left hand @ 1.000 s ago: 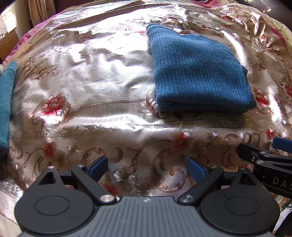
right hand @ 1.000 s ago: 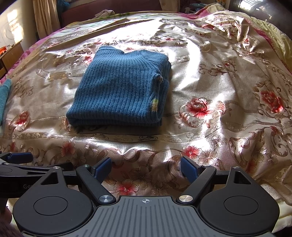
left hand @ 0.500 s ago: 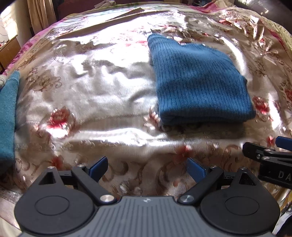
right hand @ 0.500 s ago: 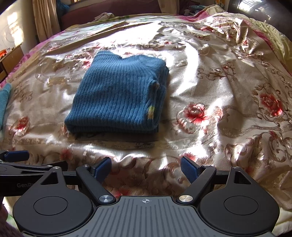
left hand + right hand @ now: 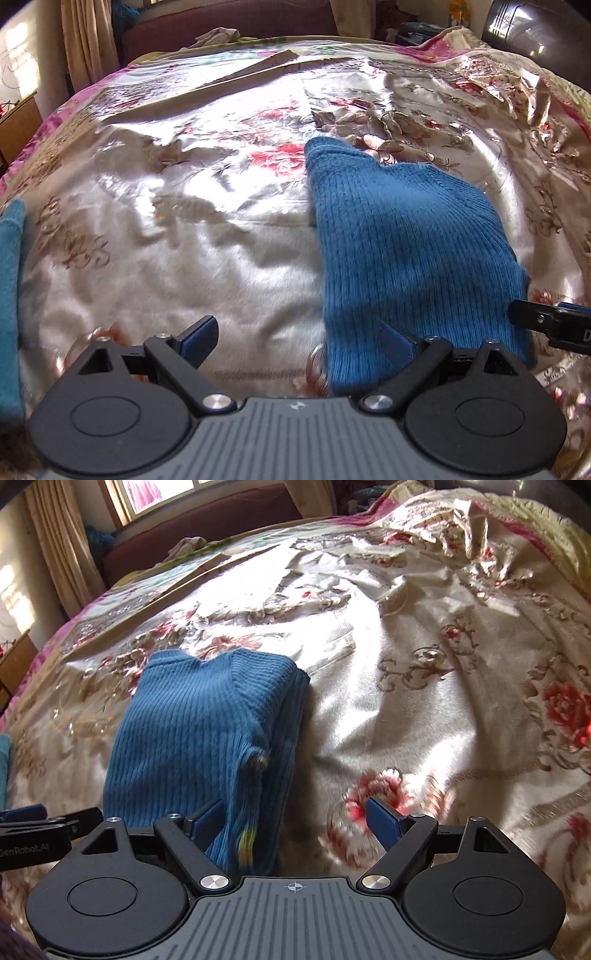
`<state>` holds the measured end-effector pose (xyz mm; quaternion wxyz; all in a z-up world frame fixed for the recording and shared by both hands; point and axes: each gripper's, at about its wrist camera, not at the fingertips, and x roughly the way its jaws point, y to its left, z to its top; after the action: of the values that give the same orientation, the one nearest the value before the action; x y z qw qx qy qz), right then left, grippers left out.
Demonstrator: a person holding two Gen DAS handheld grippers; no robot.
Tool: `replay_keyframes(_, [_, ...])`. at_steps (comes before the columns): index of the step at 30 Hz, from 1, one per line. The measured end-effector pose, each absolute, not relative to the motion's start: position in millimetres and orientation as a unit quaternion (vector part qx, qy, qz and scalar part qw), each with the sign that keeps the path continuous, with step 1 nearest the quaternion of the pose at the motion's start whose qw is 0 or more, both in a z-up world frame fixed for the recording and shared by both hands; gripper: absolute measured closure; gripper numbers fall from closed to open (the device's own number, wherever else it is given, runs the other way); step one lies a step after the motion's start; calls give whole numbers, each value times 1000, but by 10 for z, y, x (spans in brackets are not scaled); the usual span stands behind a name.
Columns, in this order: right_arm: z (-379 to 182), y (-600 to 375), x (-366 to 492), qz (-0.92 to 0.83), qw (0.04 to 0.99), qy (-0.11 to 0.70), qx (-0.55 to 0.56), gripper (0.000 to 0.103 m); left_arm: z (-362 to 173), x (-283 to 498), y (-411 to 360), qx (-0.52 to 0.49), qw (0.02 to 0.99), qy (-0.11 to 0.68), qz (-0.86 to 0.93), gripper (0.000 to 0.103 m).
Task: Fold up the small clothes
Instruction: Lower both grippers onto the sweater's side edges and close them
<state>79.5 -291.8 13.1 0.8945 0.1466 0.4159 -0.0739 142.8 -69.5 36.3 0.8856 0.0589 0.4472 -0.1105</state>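
We see the blue knit sweater (image 5: 410,251) lying folded into a thick rectangle on the floral satin bedspread (image 5: 229,243), roughly mid-bed, neck end pointing away from us. Rib knit, layers stacked along its right edge (image 5: 284,746); small yellow-green mark low on that edge.

Left gripper (image 5: 299,341): jaws spread wide, nothing between the pads. Its right finger (image 5: 397,341) sits over the sweater's near left corner; we cannot tell if it touches the fabric. Its left finger is over bare bedspread.

Right gripper (image 5: 295,819): jaws also wide, holding nothing. Its left finger (image 5: 205,819) overlaps the sweater's near right corner, right finger over a red flower print on the bedspread. Contact unclear here too.

Both grippers are at the near edge of the sweater, one at each corner; each shows at the side of the other's view.

A teal garment (image 5: 9,306) lies at the far left edge of the bed, well apart from the sweater. Dark red headboard (image 5: 207,524), curtain (image 5: 62,546) and window at the far end. Near edges of both views are motion-blurred.
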Motion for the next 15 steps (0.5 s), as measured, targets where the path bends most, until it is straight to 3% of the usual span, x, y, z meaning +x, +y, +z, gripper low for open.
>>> replay_keyframes(7, [-82, -3219, 1170, -27, 872, 417, 256, 18, 302, 1708, -758, 44, 889, 438, -128, 6])
replay_keyframes(15, [-166, -3221, 1456, 6, 872, 417, 254, 14, 184, 1859, -693, 16, 890, 430, -150, 0])
